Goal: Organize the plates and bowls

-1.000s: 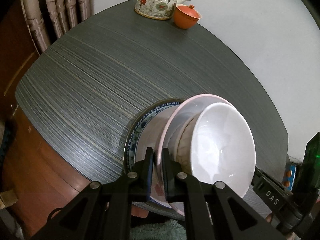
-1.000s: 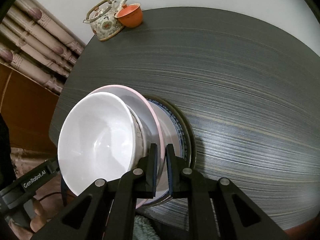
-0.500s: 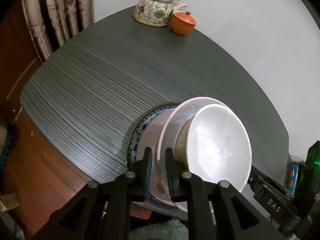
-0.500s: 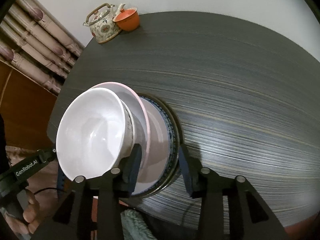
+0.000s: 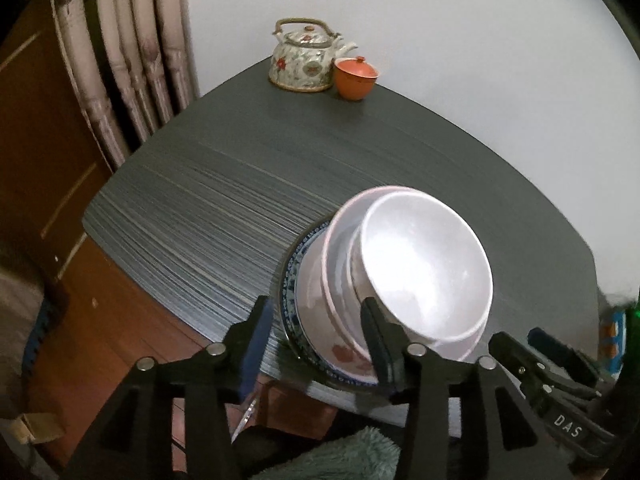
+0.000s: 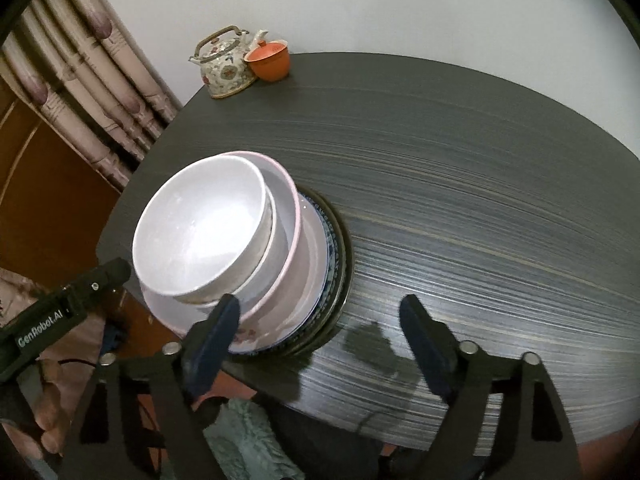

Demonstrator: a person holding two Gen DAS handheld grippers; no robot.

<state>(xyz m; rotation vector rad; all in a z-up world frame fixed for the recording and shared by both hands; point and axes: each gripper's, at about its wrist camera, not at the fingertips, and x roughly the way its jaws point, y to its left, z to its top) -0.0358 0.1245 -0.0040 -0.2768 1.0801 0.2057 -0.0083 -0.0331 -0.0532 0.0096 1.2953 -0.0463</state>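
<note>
the stack sits at the near edge of the dark striped desk (image 6: 480, 184): a white bowl (image 6: 200, 232) nested on a pink-rimmed bowl (image 6: 294, 236), over a blue-patterned plate (image 5: 290, 280) and a dark plate (image 6: 347, 256) at the bottom. the stack slightly overhangs the desk edge. the left gripper (image 5: 316, 332) has its jaws released, spread on either side of the stack's near rim. the right gripper (image 6: 320, 324) also stands with jaws released, wide apart, one finger just beside the stack. beyond the stack the desk is bare up to a floral teapot (image 5: 302, 62) and an orange lidded cup (image 5: 355, 78) at the far edge.
</note>
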